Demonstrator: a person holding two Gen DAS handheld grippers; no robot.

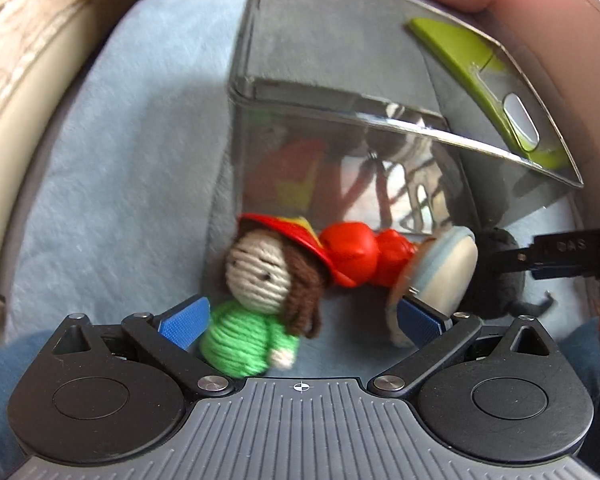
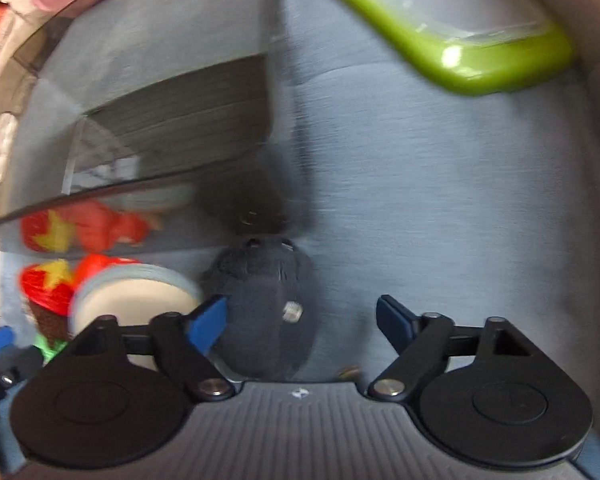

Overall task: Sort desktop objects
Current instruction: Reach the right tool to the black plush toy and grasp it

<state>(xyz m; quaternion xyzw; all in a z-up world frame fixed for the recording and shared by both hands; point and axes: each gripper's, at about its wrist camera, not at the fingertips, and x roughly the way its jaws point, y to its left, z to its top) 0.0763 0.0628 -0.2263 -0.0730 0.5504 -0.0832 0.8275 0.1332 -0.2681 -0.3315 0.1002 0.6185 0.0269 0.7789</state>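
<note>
Yarn doll (image 1: 256, 300) lower centre of left view, between wide-open left gripper (image 1: 300, 322) pads, ungripped. Soft, light, squashy: grab green body, not hat. Right gripper (image 2: 300, 322) open too, dark plush (image 2: 264, 312) against its left pad. Clear bin (image 1: 380, 92) just behind.

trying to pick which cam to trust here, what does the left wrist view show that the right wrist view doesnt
Only the left wrist view shows the yarn doll's face and green body, lying between the open left gripper fingers, and the container's whole near wall.

Only the right wrist view shows the dark plush toy in full, between the open right gripper fingers, with a small metal stud on it.

Both show the blue cloth, the green-edged lid, the red toy, the round blue-rimmed pad and the transparent grey container.
</note>
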